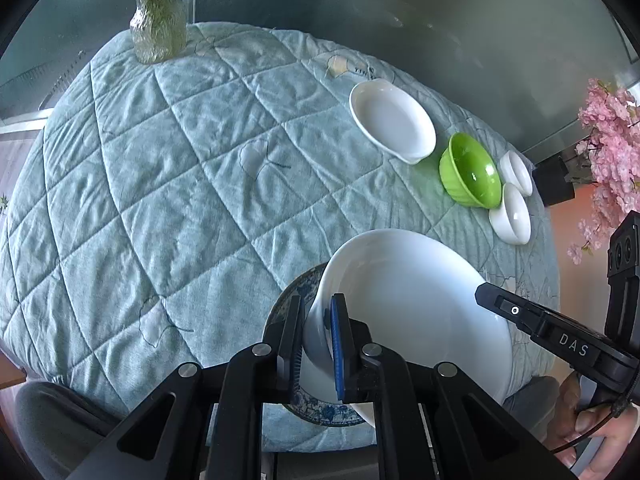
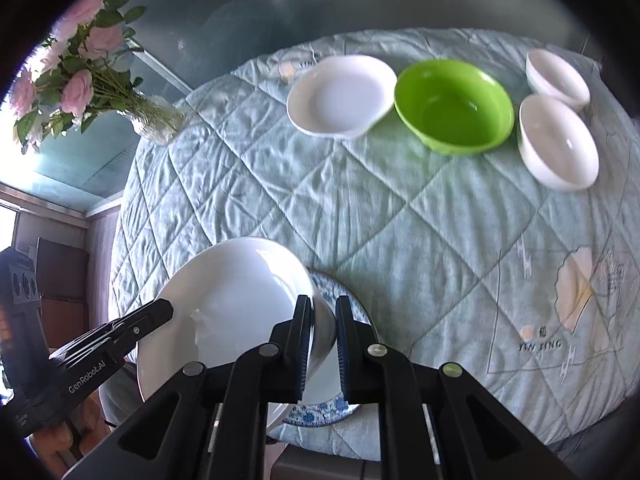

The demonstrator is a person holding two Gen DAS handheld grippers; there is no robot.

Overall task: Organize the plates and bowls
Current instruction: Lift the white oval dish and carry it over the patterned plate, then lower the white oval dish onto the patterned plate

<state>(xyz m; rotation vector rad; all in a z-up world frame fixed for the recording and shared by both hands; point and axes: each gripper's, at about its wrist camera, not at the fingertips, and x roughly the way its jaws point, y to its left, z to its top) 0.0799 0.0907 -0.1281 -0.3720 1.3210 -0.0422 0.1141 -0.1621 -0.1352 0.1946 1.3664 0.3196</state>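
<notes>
The left gripper (image 1: 316, 344) pinches one rim of the large white bowl (image 1: 408, 312); the right gripper (image 2: 323, 344) clamps the opposite rim. The bowl hangs tilted just above the blue-patterned plate (image 2: 340, 292) at the table's near edge. Uneven lowering could likely twist the slick rim from the pads, or knock the plate off the quilted cloth (image 2: 360, 208).
</notes>
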